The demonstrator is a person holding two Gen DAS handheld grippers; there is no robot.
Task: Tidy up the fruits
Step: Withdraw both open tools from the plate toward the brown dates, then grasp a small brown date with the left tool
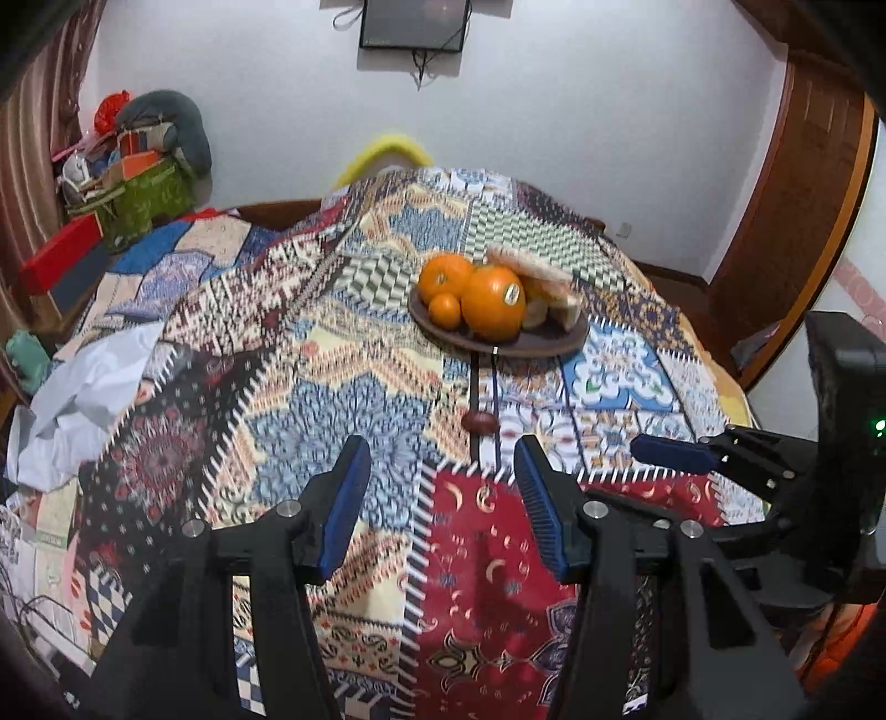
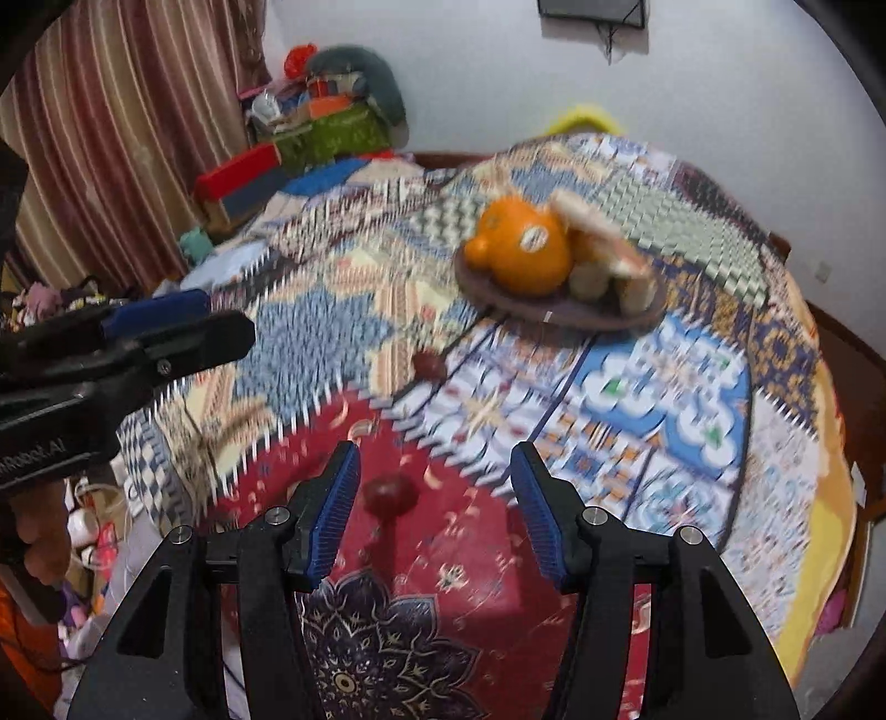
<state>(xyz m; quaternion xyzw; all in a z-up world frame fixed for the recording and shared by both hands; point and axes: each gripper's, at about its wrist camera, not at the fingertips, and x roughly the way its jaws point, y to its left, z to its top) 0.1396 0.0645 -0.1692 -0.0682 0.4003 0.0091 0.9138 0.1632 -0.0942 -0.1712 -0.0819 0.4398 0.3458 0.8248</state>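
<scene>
A dark oval plate (image 1: 559,343) (image 2: 559,315) sits mid-table with three oranges (image 1: 493,302) (image 2: 526,252), one of them small, and pale bread-like pieces (image 1: 545,277) (image 2: 603,238). A small dark red fruit (image 1: 479,422) (image 2: 427,365) lies on the cloth in front of the plate. Another small red fruit (image 2: 389,494) lies just ahead of my right gripper (image 2: 434,512), which is open and empty. My left gripper (image 1: 443,507) is open and empty above the cloth. The right gripper also shows at the right edge of the left wrist view (image 1: 670,454); the left gripper at the left of the right wrist view (image 2: 160,315).
A patchwork cloth (image 1: 343,354) (image 2: 692,387) covers the round table. A bed with boxes and bags (image 1: 127,194) (image 2: 310,133) stands at the left. A wooden door (image 1: 786,221) is at the right. A wall screen (image 1: 412,22) hangs behind.
</scene>
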